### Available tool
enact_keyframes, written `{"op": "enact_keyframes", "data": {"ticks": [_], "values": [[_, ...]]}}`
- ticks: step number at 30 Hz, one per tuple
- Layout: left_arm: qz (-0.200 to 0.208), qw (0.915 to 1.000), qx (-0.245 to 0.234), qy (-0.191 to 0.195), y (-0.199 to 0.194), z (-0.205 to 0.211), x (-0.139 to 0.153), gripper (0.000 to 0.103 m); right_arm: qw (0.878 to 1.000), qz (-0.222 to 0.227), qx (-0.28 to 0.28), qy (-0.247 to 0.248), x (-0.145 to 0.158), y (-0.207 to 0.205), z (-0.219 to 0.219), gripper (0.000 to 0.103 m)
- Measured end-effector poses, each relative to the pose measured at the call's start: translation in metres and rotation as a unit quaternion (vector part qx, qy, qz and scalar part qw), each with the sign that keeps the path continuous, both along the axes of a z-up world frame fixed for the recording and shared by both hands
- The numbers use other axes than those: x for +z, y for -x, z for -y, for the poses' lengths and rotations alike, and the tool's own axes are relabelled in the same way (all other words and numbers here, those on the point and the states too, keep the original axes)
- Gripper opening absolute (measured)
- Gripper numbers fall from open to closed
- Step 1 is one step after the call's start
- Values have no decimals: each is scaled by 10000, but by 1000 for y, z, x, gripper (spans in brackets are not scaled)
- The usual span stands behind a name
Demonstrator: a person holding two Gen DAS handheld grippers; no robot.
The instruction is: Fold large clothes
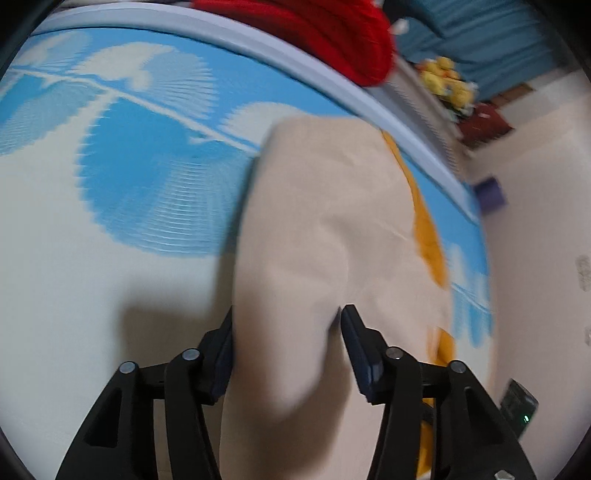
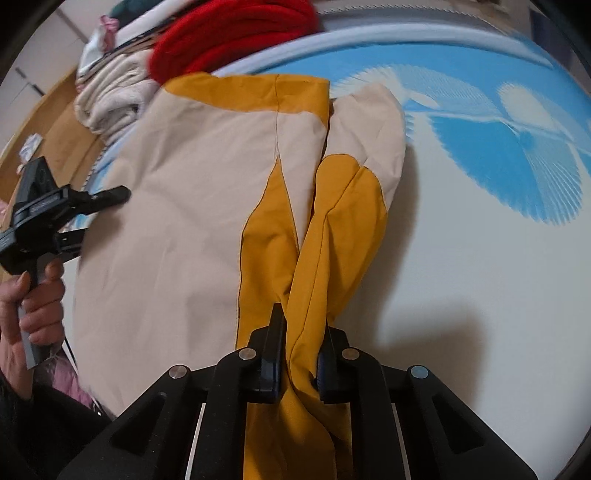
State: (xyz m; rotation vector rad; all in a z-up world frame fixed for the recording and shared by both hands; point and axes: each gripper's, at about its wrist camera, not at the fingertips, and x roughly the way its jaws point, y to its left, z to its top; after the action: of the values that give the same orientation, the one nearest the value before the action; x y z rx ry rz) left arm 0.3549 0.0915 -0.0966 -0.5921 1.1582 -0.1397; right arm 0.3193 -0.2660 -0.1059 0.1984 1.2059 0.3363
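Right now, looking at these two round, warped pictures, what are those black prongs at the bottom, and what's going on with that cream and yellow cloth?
No robot here: a person holds a black two-finger clamp in each hand, each with a wide-angle camera looking along its fingers. The left gripper has a cream fold of the jacket between its fingers. The right gripper pinches a bunched mustard sleeve. The right camera also shows the person's hand holding the other clamp. The jacket lies on a blue-and-white sheet, with a red garment behind.
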Motion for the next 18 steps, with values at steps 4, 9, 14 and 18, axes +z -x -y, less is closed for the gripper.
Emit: {"op": "enact_keyframes", "data": {"ticks": [4,9,14,18], "values": [[225,9991,143,-341,13,-16,18,51,9995,-171,131,229,-10,-2,-9,18],[514,9930,-819,-682,38,9,40,51,9990,-282,-241,257,-5,-4,3,33],[446,9739,-1665,-1474,59,45,48,51,9991,-254,-333,66,11,8,12,50],[315,9674,-1922,-1621,78,54,48,51,9986,-414,-337,66,17,23,13,53]]}}
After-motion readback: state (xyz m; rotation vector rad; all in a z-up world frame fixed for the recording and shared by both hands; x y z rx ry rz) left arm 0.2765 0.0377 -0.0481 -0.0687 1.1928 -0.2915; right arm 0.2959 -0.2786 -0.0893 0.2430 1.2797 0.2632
